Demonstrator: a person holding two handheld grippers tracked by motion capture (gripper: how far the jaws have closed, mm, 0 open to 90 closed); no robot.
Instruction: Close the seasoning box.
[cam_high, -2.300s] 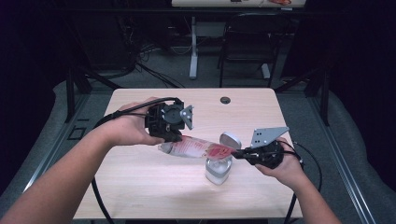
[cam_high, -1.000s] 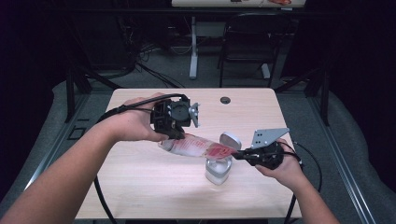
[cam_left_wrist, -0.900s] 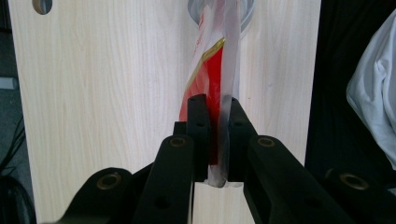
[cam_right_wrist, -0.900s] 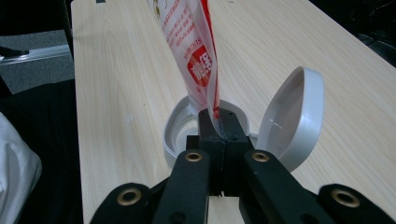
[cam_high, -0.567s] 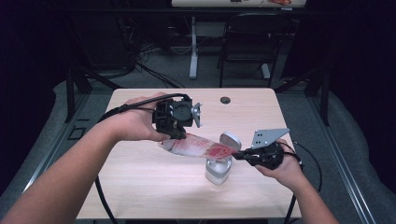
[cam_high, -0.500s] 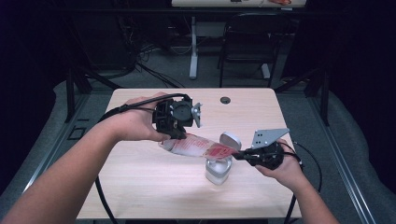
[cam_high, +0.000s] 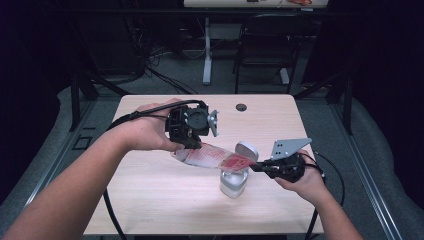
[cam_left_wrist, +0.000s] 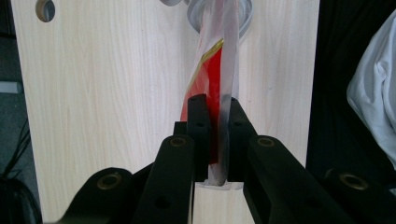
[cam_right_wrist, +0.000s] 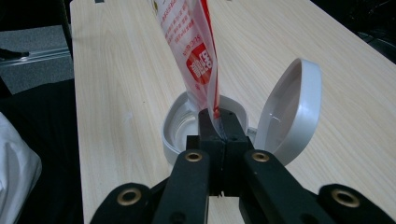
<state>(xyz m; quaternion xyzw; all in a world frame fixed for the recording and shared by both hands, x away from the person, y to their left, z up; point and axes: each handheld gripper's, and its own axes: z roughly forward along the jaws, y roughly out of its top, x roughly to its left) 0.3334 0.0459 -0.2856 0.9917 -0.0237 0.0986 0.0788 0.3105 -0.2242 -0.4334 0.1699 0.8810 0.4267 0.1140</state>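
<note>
Left gripper (cam_left_wrist: 215, 140) clamped on one end of red-and-clear packet (cam_high: 215, 157); right gripper (cam_right_wrist: 219, 126) clamped on other end. Packet held over open white container (cam_high: 233, 182), near table's (cam_high: 150, 200) front right.

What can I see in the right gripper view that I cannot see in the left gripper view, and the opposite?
The right gripper view looks into the open white container and shows its hinged lid standing up, plus the printed text on the red-and-clear packet. The left gripper view shows a round hole in the table and white cloth beyond the table edge. Both show a pair of black jaws shut on one end of the packet, held above the light wooden table, with the container under the packet.
</note>
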